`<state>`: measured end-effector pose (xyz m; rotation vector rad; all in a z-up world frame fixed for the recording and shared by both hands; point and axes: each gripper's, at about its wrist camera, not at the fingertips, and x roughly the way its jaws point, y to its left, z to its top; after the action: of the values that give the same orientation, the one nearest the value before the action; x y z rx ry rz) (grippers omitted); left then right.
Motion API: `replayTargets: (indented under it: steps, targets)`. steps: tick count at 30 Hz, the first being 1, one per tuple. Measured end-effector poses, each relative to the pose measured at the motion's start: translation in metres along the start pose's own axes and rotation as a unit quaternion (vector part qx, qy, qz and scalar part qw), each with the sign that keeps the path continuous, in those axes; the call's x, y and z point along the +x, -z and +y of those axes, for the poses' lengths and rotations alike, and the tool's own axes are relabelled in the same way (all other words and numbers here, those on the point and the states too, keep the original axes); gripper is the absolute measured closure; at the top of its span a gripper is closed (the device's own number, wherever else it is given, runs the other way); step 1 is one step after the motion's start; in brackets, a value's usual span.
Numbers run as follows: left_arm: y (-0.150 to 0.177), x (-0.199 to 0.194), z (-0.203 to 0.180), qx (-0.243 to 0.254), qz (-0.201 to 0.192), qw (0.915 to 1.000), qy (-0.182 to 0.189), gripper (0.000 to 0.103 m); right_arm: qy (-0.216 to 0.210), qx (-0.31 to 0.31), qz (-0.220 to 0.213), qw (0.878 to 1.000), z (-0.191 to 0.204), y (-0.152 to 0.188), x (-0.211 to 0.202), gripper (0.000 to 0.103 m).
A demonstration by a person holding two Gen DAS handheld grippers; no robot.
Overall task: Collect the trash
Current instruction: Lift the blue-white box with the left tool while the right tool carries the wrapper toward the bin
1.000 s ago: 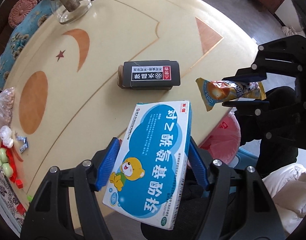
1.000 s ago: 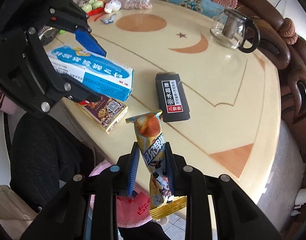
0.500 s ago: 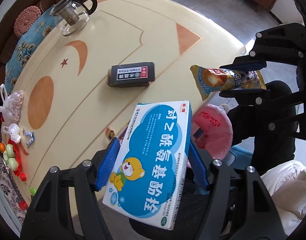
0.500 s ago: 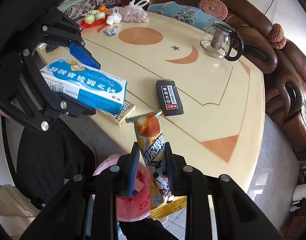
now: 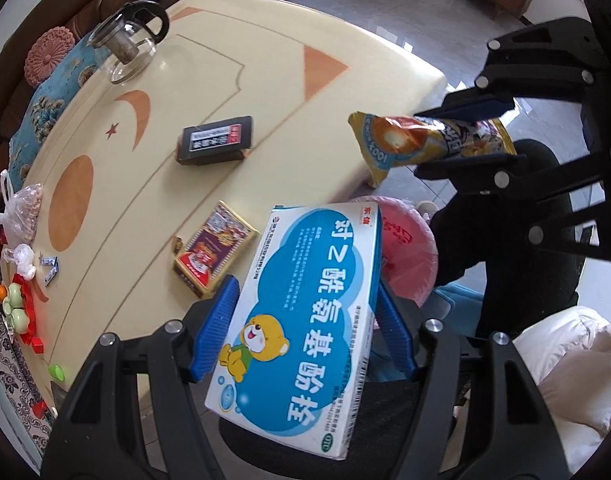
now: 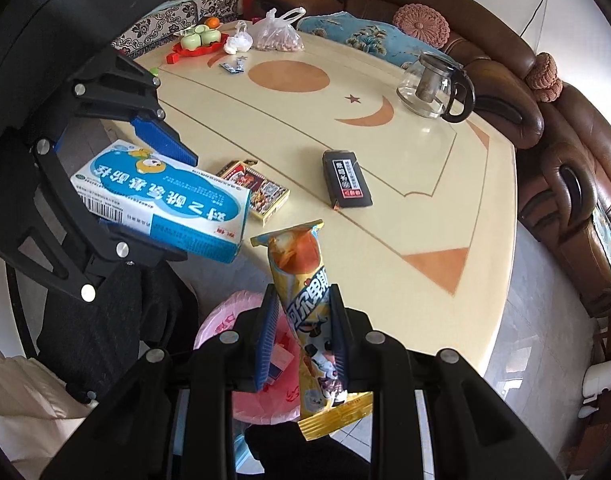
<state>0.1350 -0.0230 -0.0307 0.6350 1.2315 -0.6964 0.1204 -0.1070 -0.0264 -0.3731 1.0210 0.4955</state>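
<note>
**Trash held over the bin**

Blue box (image 5: 301,316) sits clamped in the left gripper (image 5: 305,328), off the table (image 5: 233,76) edge. The right gripper (image 6: 301,336) pinches a yellow wrapper (image 6: 305,292) above the pink bin (image 6: 241,320), which stands on the floor beside the table. A black box (image 6: 347,178) and a card pack (image 6: 257,190) lie on the tabletop.

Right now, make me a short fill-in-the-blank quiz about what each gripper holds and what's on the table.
1. The left gripper is shut on a blue and white ____.
2. The right gripper is shut on a yellow snack ____.
3. Below both grippers sits a bin lined with a ____ bag.
4. The glass teapot on the table has a ____ handle.

Missing words: box; wrapper; pink; black
</note>
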Motion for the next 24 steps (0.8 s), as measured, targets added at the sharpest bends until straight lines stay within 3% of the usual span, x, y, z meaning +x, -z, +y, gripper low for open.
replayTargets:
  steps: [9, 24]
  targets:
    - [0.013, 0.008, -0.030, 0.018, 0.000, 0.9998, 0.011, 0.037, -0.002, 0.003, 0.007, 1.000, 0.011, 0.023, -0.007, 0.078]
    - [0.032, 0.053, -0.054, 0.026, 0.021, 0.9984, 0.046, 0.037, -0.014, 0.025, 0.026, 0.999, 0.016, 0.058, 0.008, 0.078]
